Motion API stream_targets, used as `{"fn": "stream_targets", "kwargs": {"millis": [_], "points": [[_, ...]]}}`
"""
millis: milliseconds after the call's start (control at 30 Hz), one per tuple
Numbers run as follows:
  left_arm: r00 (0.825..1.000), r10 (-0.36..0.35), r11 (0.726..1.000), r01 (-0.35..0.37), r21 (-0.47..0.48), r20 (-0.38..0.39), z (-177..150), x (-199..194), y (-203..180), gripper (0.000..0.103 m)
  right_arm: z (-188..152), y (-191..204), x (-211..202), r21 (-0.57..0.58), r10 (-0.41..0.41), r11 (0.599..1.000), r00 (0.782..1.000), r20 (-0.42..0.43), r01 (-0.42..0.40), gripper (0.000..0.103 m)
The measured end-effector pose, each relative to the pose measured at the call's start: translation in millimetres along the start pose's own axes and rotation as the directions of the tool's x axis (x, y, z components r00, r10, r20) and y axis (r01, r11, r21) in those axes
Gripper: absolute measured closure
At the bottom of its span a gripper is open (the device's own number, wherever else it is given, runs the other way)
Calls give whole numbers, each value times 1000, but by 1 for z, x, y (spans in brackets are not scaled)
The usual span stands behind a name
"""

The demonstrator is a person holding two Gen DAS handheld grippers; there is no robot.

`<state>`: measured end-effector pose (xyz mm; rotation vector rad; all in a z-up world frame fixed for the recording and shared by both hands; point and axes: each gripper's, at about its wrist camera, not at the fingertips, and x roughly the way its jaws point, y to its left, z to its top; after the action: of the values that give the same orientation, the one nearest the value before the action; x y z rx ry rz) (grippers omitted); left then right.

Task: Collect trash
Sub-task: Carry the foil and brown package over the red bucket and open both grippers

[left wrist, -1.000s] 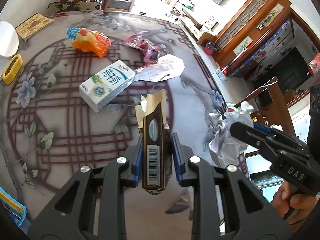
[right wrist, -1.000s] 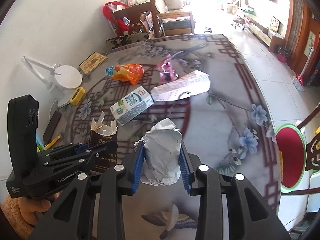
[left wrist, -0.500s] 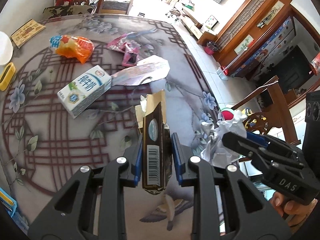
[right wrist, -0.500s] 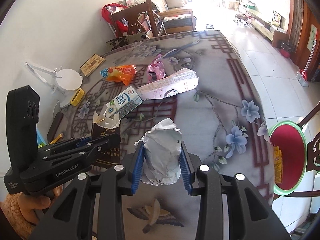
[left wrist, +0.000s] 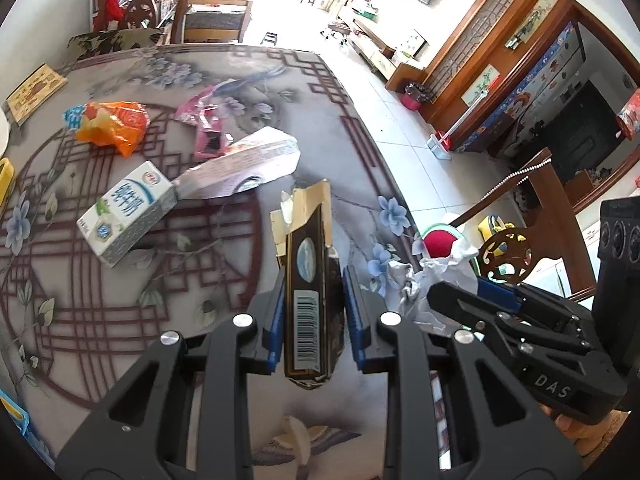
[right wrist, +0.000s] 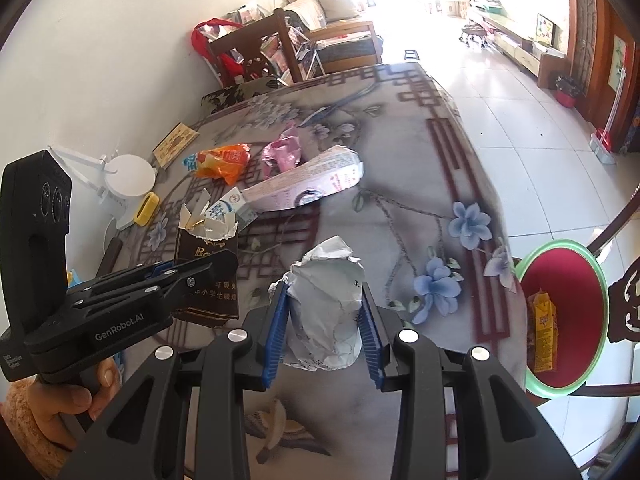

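My left gripper (left wrist: 314, 308) is shut on a torn dark brown packet (left wrist: 310, 280) with a barcode, held above the table. My right gripper (right wrist: 324, 312) is shut on a crumpled white paper wad (right wrist: 326, 312); that wad (left wrist: 436, 276) and gripper also show at the right in the left wrist view. The left gripper with the brown packet (right wrist: 208, 252) appears at the left in the right wrist view. On the table lie a milk carton (left wrist: 126, 212), an orange snack bag (left wrist: 110, 122), a pink wrapper (left wrist: 208, 128) and a flattened white carton (left wrist: 248, 164). A red bin with a green rim (right wrist: 564, 312) stands off the table's right edge.
The bin holds a yellow carton (right wrist: 542, 332). A white lamp base (right wrist: 128, 178), a yellow item (right wrist: 146, 208) and a small framed card (right wrist: 176, 144) sit at the table's left. Wooden chairs (right wrist: 256, 52) stand at the far end; tiled floor lies to the right.
Both grippers have moved toward the table's right edge with their loads; the table litter has slid left and farther away, and the red bin has come closer in the right wrist view.
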<state>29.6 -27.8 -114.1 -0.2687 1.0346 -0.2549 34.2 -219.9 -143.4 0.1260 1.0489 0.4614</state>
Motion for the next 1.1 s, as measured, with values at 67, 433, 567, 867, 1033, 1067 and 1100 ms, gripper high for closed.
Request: {"fn": "stream_targets", "kwargs": {"millis": [67,433,567,867,1033,1067,1100], "points": [[1000,-1,1000,2,9,-8,1,6,-9,78,-1,-9,-2,11,-2,1000,1000,0,2,69],[999,-14,998,17,68,-44,4,33,-62,78,-13,-81,-24,109,-46,993,999,5,46,69],[998,-21,996,26,84,-62,4,45,-81,78,-18,-113,-34,156,-77,985,997,5,76,69],[994,-32,988,48,147,-109,6,73,-128,78,-32,-190,-52,283,-152,948,988,-2,147,69],[990,-51,981,73,180,-129,12,89,-151,78,-35,-223,-59,332,-189,926,982,2,178,69],[990,-55,979,80,188,-131,14,92,-157,78,-36,-231,-59,341,-201,921,980,1,188,69],[989,-61,976,86,201,-132,16,95,-164,78,-36,-238,-60,348,-211,916,977,-1,199,69]]}}
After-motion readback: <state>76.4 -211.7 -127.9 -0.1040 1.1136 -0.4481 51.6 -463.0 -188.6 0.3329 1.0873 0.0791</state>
